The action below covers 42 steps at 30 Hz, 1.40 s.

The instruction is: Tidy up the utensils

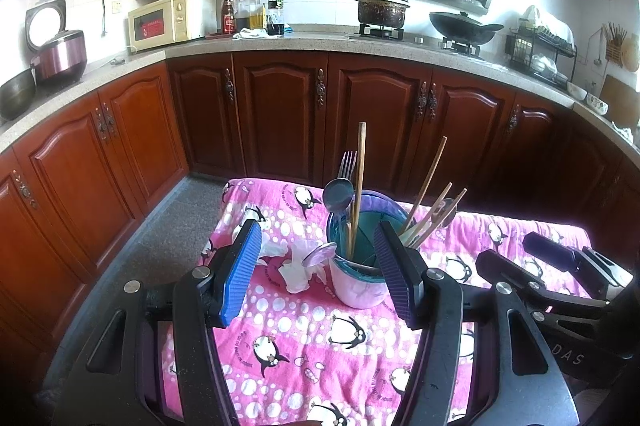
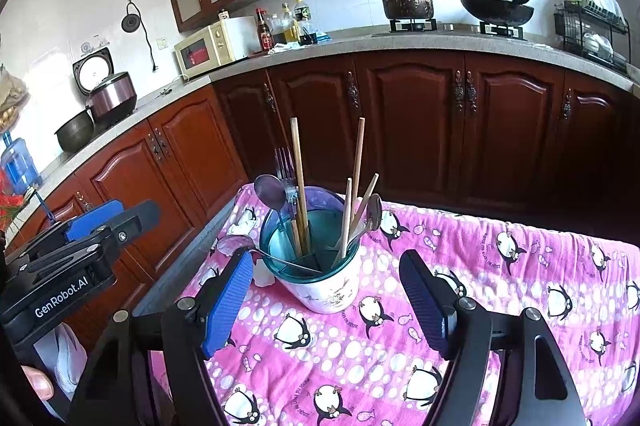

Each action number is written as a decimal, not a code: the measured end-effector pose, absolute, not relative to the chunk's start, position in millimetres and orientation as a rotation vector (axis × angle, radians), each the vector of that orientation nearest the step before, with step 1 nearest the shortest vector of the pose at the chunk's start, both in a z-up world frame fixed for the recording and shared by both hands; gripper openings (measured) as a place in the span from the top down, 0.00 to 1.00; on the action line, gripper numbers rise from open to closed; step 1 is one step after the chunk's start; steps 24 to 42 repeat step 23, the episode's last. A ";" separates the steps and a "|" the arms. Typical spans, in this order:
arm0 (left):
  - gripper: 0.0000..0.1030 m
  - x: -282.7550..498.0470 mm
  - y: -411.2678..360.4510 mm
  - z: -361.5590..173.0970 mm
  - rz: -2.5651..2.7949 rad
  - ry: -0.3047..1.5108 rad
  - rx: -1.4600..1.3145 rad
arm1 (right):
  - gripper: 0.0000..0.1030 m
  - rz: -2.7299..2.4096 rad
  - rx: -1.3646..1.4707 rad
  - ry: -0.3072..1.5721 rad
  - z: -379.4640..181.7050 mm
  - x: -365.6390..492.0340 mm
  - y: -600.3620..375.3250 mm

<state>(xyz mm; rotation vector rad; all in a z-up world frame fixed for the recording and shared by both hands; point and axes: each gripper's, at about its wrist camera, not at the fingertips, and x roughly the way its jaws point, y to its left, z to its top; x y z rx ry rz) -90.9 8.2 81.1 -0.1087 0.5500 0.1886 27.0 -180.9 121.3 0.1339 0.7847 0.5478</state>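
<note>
Holder: we see the white ceramic utensil holder with a teal plastic insert (image 2: 320,266) standing upright on the desk under a pink penguin-print cloth (image 2: 480,286), near its far left corner.
Contents: wooden chopsticks (image 2: 298,182), a metal fork (image 2: 283,162) and a round-bowled metal spoon (image 2: 269,191) stand in it; another spoon, long-handled (image 2: 256,251), lies tilted across the rim, its bowl hanging outside to the left.
Left tongs (image 1: 318,274): released, jaws spread wide, holding nothing, with the holder just ahead between the blue pads.
Right tongs (image 2: 326,302): also released and empty, just short of the holder.
Clutter: crumpled white tissue (image 1: 298,268) lies on the cloth beside the holder.
Handling: we judge the chopsticks light, stiff and thin, so they may roll between pads; pinch them mid-shaft. The metal spoons look smooth and slippery; grip the flat handle, not the bowl.
Risk: the holder is likely breakable and top-heavy with leaning utensils; we would steady its wall while lifting anything out.
</note>
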 end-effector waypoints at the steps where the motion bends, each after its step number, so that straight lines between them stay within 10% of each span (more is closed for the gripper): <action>1: 0.43 -90.9 8.5 81.0 0.189 0.550 -0.109 | 0.29 0.548 0.134 0.786 120.9 27.2 -181.0; 42: 0.43 -83.9 6.4 71.6 0.158 0.556 -0.100 | 0.28 0.538 0.151 0.818 106.1 36.3 -190.0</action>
